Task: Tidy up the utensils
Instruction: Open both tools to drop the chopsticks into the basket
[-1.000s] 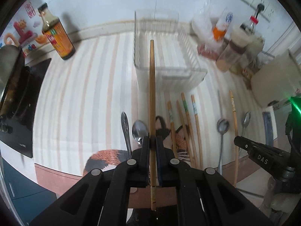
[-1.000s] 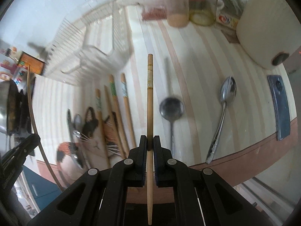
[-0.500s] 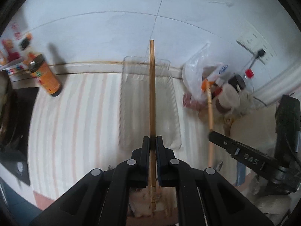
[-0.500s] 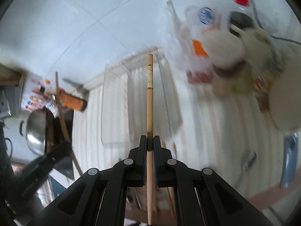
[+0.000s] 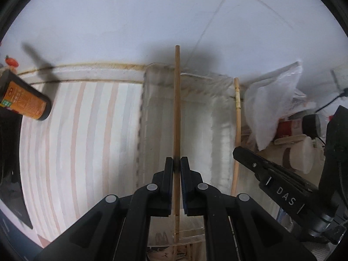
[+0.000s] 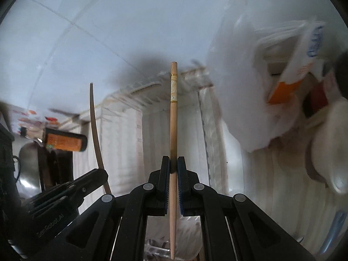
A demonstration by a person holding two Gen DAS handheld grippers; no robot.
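My left gripper (image 5: pixel 176 163) is shut on a plain brown chopstick (image 5: pixel 177 108) that points forward over the clear plastic basket (image 5: pixel 150 100). My right gripper (image 6: pixel 173 163) is shut on a lighter chopstick with a white and gold band (image 6: pixel 173 113), also pointing over the basket (image 6: pixel 152 113). The right gripper and its chopstick (image 5: pixel 238 117) show at the right of the left wrist view, over the basket's right side. The left gripper's chopstick (image 6: pixel 95 126) shows at the left of the right wrist view. The other utensils are out of view.
A brown sauce bottle with an orange label (image 5: pixel 24 102) stands left of the basket. A white plastic bag (image 5: pixel 274 104) and jars (image 5: pixel 298 150) crowd its right side. The tiled wall (image 5: pixel 152 21) rises just behind the basket. A dark stove (image 5: pixel 8 152) is at far left.
Both grippers have lifted their chopsticks off the mat and carried them forward over the basket. The spoons and other chopsticks on the mat have dropped out of view.
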